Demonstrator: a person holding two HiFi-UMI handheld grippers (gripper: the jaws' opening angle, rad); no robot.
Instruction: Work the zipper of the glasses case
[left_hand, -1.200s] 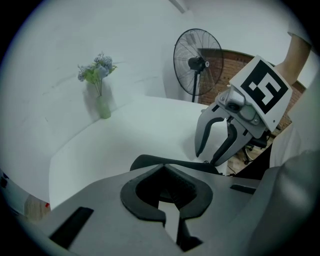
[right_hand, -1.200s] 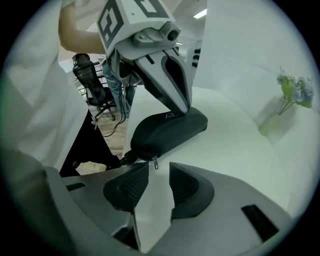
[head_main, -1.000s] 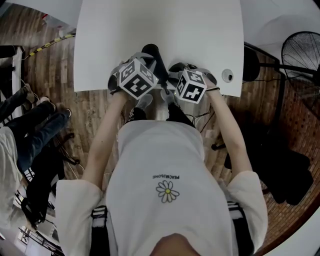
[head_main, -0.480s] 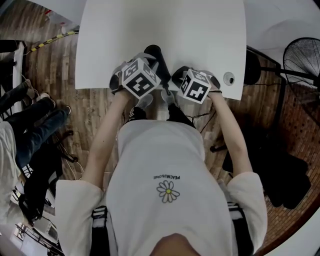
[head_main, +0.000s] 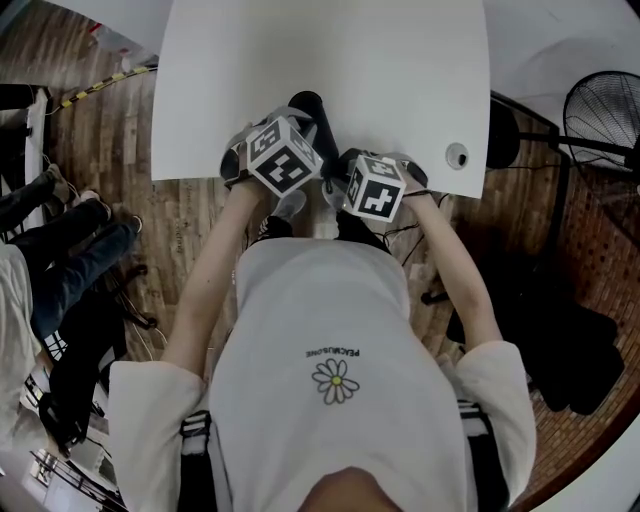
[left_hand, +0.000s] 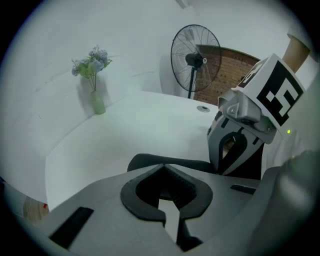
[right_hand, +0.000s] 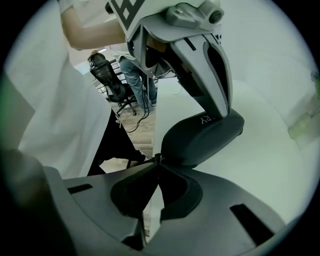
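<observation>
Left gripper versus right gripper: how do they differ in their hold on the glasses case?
The left gripper's closed tips rest on the glasses case's far end. The right gripper's tips meet at its near end, by the table edge. The left gripper has nothing between its jaws, while the right gripper pinches what looks like the zipper pull. Both are shut and angled down at the case.

Left gripper (left_hand: 163, 168) and right gripper (right_hand: 159, 161): closed.
Both are held side by side, pointed steeply downward, jaws pressed together.
</observation>
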